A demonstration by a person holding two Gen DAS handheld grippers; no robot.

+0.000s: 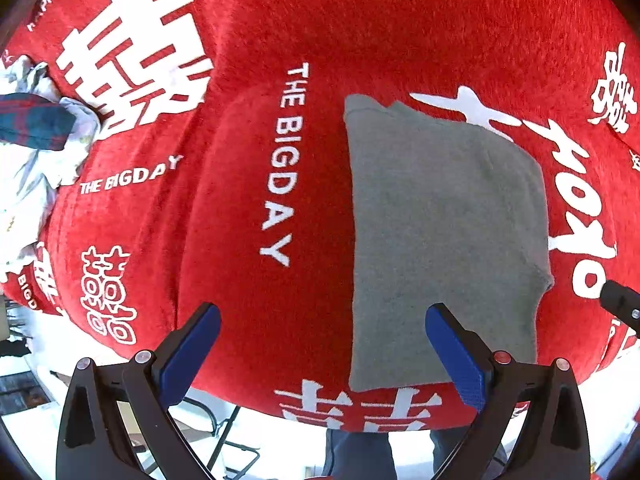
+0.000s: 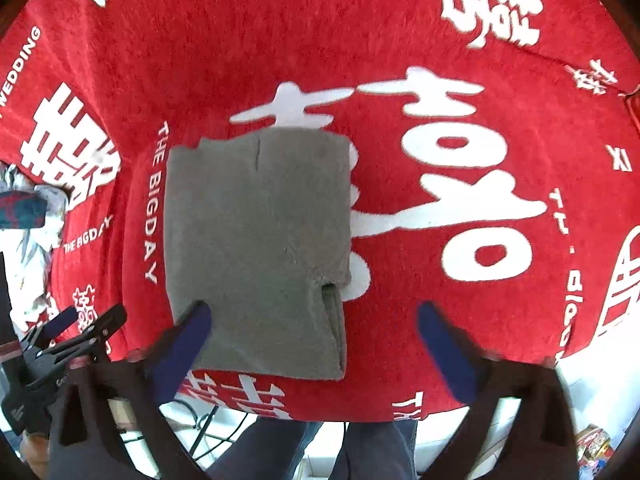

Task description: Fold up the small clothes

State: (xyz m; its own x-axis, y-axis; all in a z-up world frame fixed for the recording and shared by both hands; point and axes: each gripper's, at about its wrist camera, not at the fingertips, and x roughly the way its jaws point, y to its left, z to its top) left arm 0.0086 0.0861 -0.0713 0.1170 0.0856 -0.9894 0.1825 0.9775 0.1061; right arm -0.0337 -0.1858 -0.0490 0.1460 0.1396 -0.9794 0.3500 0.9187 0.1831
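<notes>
A grey folded cloth [image 2: 256, 256] is lying flat on a red blanket [image 2: 280, 60] with white lettering; left gripper [image 1: 324, 344] and right gripper [image 2: 312, 340] are hanging spread wide, holding nothing.

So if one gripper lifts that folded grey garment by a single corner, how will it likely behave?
The folded grey garment would probably go floppy and unfold: it is soft knit in loose layers, visible at its edge. It looks light and thin. On the fuzzy red cloth, a push would likely bunch it rather than slide it.

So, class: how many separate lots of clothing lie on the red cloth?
2. A folded grey garment lies flat mid-cloth, below both open grippers. A crumpled pile of clothes sits at the cloth's left edge; it may hold several pieces.
</notes>
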